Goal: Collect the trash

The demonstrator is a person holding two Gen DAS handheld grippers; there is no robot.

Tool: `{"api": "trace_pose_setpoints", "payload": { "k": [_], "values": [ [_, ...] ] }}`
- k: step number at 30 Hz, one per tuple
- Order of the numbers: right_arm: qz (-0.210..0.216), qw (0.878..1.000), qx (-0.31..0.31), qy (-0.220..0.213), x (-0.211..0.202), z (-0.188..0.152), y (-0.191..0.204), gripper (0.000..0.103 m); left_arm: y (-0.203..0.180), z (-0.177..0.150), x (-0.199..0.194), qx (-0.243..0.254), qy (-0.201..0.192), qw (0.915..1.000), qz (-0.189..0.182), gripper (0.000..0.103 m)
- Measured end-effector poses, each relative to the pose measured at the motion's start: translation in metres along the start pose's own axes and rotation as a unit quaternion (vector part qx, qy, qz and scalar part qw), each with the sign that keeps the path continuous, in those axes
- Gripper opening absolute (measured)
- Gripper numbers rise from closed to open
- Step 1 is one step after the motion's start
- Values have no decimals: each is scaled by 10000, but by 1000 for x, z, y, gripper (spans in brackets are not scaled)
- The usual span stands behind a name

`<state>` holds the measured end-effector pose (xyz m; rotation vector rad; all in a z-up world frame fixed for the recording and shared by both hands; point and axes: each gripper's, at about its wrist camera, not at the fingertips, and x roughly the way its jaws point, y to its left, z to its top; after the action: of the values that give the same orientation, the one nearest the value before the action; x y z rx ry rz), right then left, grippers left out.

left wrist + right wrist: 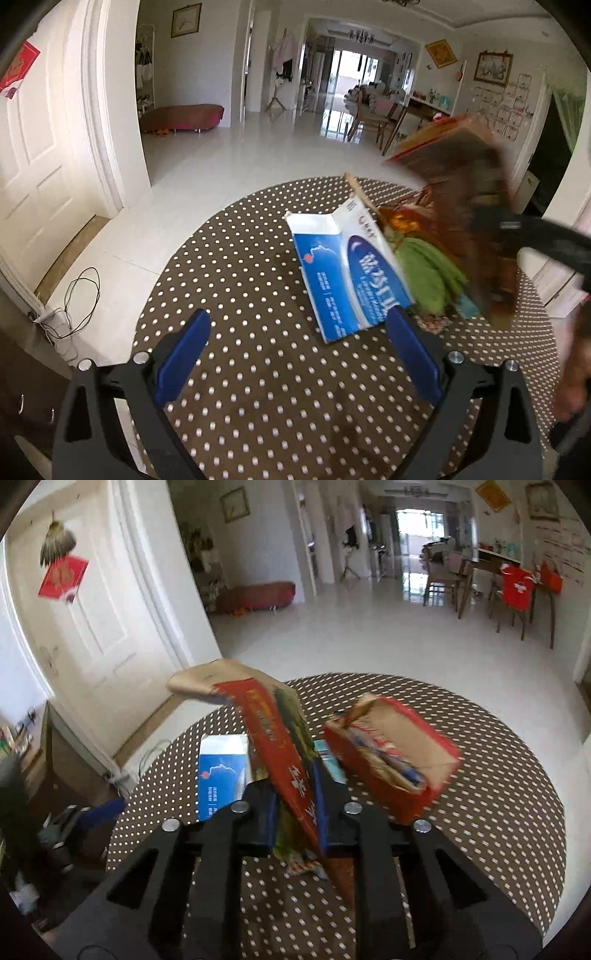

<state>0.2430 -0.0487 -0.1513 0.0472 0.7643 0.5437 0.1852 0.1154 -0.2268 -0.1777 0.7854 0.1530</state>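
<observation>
On the round table with the brown dotted cloth point(258, 387) lies a flattened blue and white carton point(347, 269). My left gripper point(297, 321) is open just in front of it, its right fingertip at the carton's near corner. Beside the carton are a green wrapper point(428, 277) and other scraps. My right gripper point(295, 786) is shut on the torn flap of a red cardboard box point(273, 738), whose open body point(391, 757) hangs tilted above the table. The left wrist view shows this box point(450, 158) blurred at the right.
A white door point(33, 147) stands to the left, with cables point(77, 302) on the tiled floor beside the table. Wooden chairs and a desk point(480, 576) stand far right. A low red bench point(184, 114) sits by the back wall.
</observation>
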Motion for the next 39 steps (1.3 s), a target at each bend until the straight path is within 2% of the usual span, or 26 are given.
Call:
{"api": "trace_pose_setpoints", "payload": {
  "k": [3,7,10,11,13,14,17,21,24,25,26,28,29,31,32,35,39],
  "values": [
    [4,9997,221,-117,-23,-8,-16,10,-1,5,24,52,134,9999,85,94],
    [-38,9985,499,-206,-43,-18,-38,9,0,13,56,-22,416,9991,-70,93],
    [-84,9978,619,-239,-54,-23,-48,9,0,18,71,-97,557,9980,-287,73],
    [-90,9975,652,-244,-56,-27,-49,9,-1,20,73,-70,570,9977,-357,53],
    [-101,9968,742,-262,-60,-29,-52,9,-3,24,76,-125,683,9955,-649,29],
    [-104,9966,777,-271,-63,-30,-55,9,-4,25,75,-158,675,9952,-692,23],
    [-115,9957,866,-295,-67,-33,-61,9,-7,26,65,-98,509,9960,-727,14],
    [-114,9949,939,-342,-76,-39,-67,9,-15,22,43,45,343,9966,-746,10],
    [-99,9943,999,-362,-81,-42,-73,9,-23,18,38,209,357,9964,-734,13],
    [-94,9941,1019,-367,-82,-43,-75,9,-25,17,42,195,415,9958,-794,25],
    [-94,9940,1031,-367,-84,-45,-76,9,-22,13,46,154,461,9952,-853,42],
    [-94,9940,1033,-361,-86,-45,-76,9,-22,9,60,-86,547,9935,-994,51],
    [-97,9940,1031,-356,-86,-45,-76,9,-22,8,63,-129,528,9937,-980,48],
    [-103,9941,1020,-366,-91,-47,-77,9,-30,7,64,34,548,9937,-973,26],
    [-103,9940,1021,-369,-92,-47,-78,9,-30,7,63,-1,523,9934,-1023,21],
    [-115,9936,1050,-394,-96,-47,-80,9,-32,8,52,-32,405,9939,-1027,13],
    [-136,9925,1112,-487,-105,-48,-86,9,-33,8,23,20,52,9959,-902,9]
  ]
}}
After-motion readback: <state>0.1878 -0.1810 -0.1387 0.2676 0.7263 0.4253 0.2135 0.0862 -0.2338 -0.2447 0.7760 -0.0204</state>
